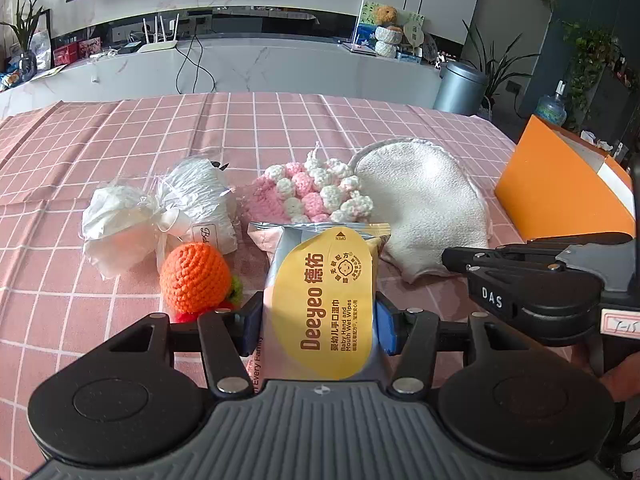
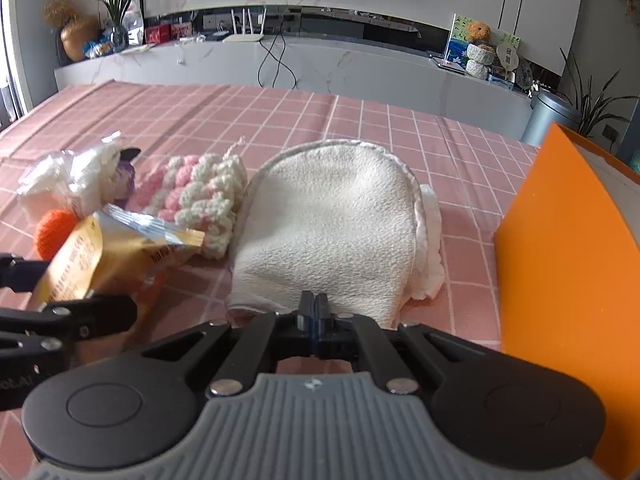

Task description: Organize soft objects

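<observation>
The wipes pack (image 1: 320, 300) is in the left gripper (image 1: 318, 326). The two blue pads (image 1: 386, 330) squeeze its sides, one on each side, and the pack sticks up and away toward the other soft things. It looks light and squishy, with a shiny skin that could slip, so a hold across the fat middle seems safer than a pinch on the thin crimped end.

The white cloth (image 2: 332, 232) lies flat on the pink checked table (image 2: 460, 152), just in front of the right gripper (image 2: 316, 312). The right fingers are pressed tight together. Their tips sit right at the near edge of the cloth, but I cannot tell if any cloth is caught between them. The cloth looks floppy and light. It will droop when lifted, so the near hem is a good place to pinch.

The pink and white yarn piece (image 1: 316, 192) touches the cloth on its left. The orange ball (image 1: 195, 278) and the white bundle (image 1: 160, 216) sit further left. The orange box (image 2: 568, 260) stands open to the right of the cloth.

Both grippers point down at a slant toward the table, side by side, the left one close beside the right
</observation>
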{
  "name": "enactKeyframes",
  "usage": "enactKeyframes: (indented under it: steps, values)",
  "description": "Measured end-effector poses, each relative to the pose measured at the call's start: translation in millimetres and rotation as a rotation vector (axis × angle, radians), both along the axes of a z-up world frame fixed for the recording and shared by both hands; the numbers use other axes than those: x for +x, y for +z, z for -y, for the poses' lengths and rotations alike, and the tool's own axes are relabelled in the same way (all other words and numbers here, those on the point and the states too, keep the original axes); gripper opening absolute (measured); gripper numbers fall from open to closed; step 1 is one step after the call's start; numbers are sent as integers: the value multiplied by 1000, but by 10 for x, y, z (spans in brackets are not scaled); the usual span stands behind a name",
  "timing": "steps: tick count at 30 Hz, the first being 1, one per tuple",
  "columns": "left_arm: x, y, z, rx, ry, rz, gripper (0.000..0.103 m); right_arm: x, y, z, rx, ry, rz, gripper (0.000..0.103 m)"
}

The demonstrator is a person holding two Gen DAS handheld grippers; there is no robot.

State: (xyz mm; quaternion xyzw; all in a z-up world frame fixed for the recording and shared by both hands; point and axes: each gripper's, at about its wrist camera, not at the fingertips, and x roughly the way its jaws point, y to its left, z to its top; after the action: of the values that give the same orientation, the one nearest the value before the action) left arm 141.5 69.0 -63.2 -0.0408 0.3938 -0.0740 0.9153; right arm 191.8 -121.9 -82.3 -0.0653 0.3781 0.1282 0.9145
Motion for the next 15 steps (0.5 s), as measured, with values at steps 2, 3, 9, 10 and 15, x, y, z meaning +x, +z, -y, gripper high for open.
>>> enactKeyframes:
  steps: [2, 3, 9, 10, 15]
  values:
    - [-43, 22, 5, -8, 6, 0, 62, -106, 79, 16, 2, 10, 23, 0]
    - [-63, 36, 9, -13, 9, -1, 62, -161, 123, 27, 7, 18, 29, 0]
    - [-208, 94, 51, -14, 29, -7, 62, -610, 308, 156, 62, 68, 5, 0]
    - [-232, 94, 58, -12, 30, -9, 62, -696, 316, 166, 63, 78, 0, 0]
    - [-322, 65, 68, -23, 53, -25, 62, -904, 331, 223, 53, 82, 13, 0]
